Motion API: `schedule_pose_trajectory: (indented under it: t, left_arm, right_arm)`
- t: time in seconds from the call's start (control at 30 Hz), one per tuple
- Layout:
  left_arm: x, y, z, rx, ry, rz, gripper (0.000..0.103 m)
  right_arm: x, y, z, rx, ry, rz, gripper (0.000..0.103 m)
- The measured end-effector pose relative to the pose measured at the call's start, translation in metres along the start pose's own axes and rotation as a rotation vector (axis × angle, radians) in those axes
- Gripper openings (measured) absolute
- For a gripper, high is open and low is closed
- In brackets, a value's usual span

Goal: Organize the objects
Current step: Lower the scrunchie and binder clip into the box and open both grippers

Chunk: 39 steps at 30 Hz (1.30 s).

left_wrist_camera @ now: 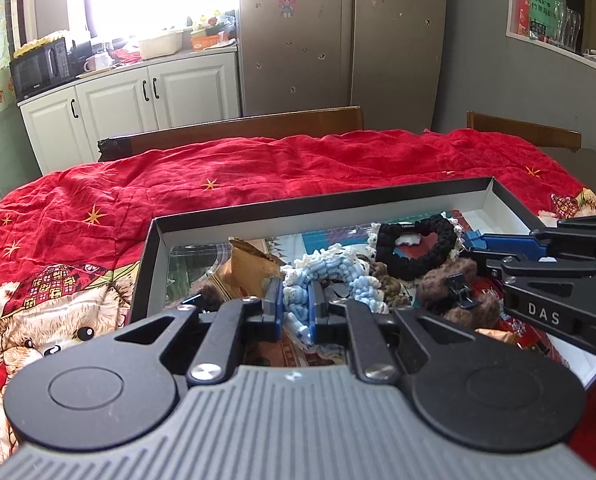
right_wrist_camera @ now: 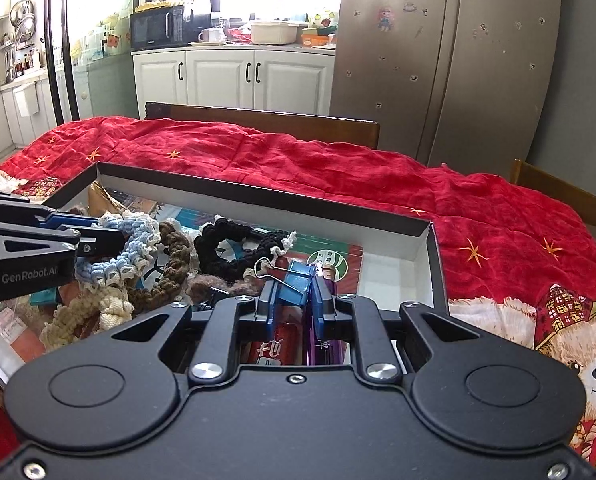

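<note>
A black box [left_wrist_camera: 321, 204] with a white inside stands on the red cloth and holds scrunchies, snack packets and clips. My left gripper [left_wrist_camera: 296, 300] is shut on a blue and white scrunchie [left_wrist_camera: 329, 268] above the box; it also shows in the right wrist view [right_wrist_camera: 98, 240]. My right gripper [right_wrist_camera: 294, 296] is shut on a blue binder clip [right_wrist_camera: 296, 282] over the box's right part; the gripper shows in the left wrist view [left_wrist_camera: 473, 246]. A black scrunchie [left_wrist_camera: 417, 248] and brown scrunchies [right_wrist_camera: 174, 268] lie in the box.
The table carries a red quilted cloth [left_wrist_camera: 258, 168] with teddy bear prints [right_wrist_camera: 577, 352]. Wooden chair backs [left_wrist_camera: 238, 128] stand behind the table. A fridge [left_wrist_camera: 337, 32] and white cabinets [left_wrist_camera: 138, 96] are further back. A black binder clip [left_wrist_camera: 459, 292] lies in the box.
</note>
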<state>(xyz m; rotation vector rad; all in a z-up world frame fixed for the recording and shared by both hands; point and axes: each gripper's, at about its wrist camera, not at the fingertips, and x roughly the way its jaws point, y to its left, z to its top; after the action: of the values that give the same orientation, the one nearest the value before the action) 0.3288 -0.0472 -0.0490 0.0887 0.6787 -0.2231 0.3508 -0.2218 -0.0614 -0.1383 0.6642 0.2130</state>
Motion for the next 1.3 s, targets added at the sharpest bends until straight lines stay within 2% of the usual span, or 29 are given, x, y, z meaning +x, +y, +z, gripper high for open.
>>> schedule_pose_trajectory:
  t: [0.67, 0.87, 0.97, 1.2, 1.3]
  left_arm:
    - [-0.0003, -0.0036, -0.0033, 0.032, 0.01, 0.006, 0.022]
    - [-0.0006, -0.0044, -0.0041, 0.036, 0.007, 0.012, 0.029]
    - [-0.0012, -0.0045, -0.0043, 0.035, 0.004, 0.012, 0.04]
    - [-0.0039, -0.0069, -0.0039, 0.045, -0.005, 0.02, 0.04]
    - [-0.005, -0.0068, -0.0037, 0.043, -0.007, 0.019, 0.041]
  right_arm:
    - [-0.0001, 0.0007, -0.0008, -0.01, 0.0, 0.001, 0.017]
    - [-0.0002, 0.0007, -0.0009, -0.01, 0.0, 0.0, 0.018]
    - [-0.0002, 0.0009, -0.0011, -0.008, 0.0, 0.001, 0.018]
    - [-0.0018, 0.0007, -0.0019, -0.003, -0.003, 0.0, 0.019]
    - [-0.0021, -0.0005, -0.0015, 0.001, -0.003, -0.004, 0.025]
